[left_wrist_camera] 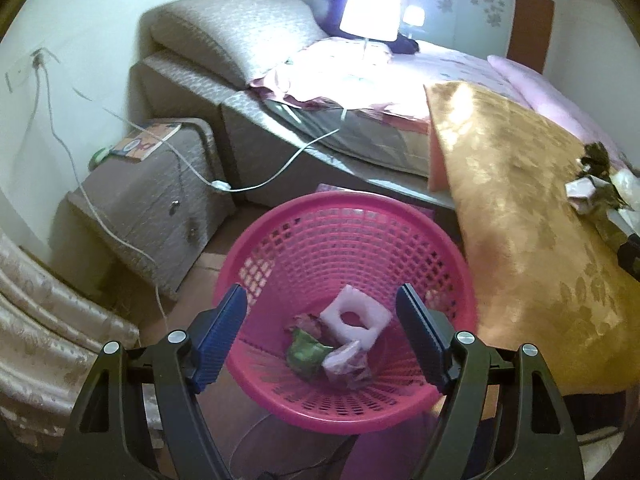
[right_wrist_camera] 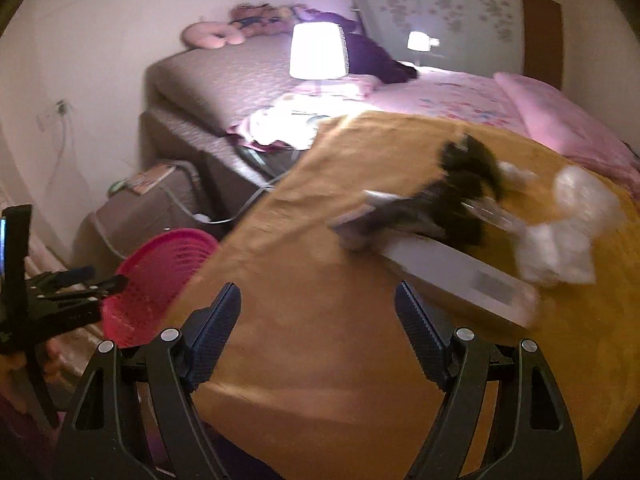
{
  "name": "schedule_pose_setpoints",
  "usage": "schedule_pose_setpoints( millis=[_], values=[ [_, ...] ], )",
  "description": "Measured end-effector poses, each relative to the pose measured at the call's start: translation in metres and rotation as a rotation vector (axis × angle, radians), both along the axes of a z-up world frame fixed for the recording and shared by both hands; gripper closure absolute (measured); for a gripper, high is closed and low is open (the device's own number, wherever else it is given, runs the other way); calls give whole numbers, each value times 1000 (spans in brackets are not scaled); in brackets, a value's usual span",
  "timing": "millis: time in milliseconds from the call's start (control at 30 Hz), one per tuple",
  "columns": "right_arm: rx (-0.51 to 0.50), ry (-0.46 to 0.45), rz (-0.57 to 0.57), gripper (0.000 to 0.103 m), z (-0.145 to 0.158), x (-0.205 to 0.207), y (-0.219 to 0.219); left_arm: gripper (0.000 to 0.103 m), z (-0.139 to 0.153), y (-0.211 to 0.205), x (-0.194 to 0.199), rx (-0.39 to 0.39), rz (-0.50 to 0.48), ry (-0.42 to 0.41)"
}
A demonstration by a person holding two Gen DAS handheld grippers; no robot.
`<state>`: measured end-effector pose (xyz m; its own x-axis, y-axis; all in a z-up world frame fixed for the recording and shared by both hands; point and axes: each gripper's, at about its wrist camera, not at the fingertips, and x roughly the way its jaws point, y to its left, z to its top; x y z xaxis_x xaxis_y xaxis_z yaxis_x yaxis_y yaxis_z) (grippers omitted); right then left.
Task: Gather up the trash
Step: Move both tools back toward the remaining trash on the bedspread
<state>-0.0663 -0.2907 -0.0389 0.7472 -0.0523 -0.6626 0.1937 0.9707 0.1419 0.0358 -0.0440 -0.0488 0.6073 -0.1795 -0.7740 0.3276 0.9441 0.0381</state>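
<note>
Three scraps (left_wrist_camera: 340,340) in one pink basket (left_wrist_camera: 348,208); left gripper (left_wrist_camera: 322,328) jaws spread; right gripper (right_wrist_camera: 318,328) jaws spread, empty

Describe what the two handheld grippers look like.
Both match: the left gripper and right gripper have black, triangular cut-out linkage arms with round silver pivot bolts, each tipped with dark blue ribbed finger pads. No cables, markings or sleeves show.

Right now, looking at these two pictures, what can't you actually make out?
- Trash pile on the orange blanket: motion blur in the right wrist view; the dark item's identity is unclear.
- Same pile in the left wrist view: cut off by the right edge.
- Crumpled wrappers in the pink basket: partly covered by white foam.
</note>
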Motion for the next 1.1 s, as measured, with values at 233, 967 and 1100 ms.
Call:
schedule_pose_setpoints(
  millis=[233, 967, 1100],
  values=[
    [-30, 20, -93, 26, -10, -24, -30, 29, 4, -33, -13, -2, -118, -9],
    [-13, 44, -209, 26, -34, -61, -74, 28, 17, -173, -17, -25, -512, -47],
    [-7, 35, -206, 26, -34, -64, -76, 28, 13, -199, -22, -2, -595, -48]
  ],
)
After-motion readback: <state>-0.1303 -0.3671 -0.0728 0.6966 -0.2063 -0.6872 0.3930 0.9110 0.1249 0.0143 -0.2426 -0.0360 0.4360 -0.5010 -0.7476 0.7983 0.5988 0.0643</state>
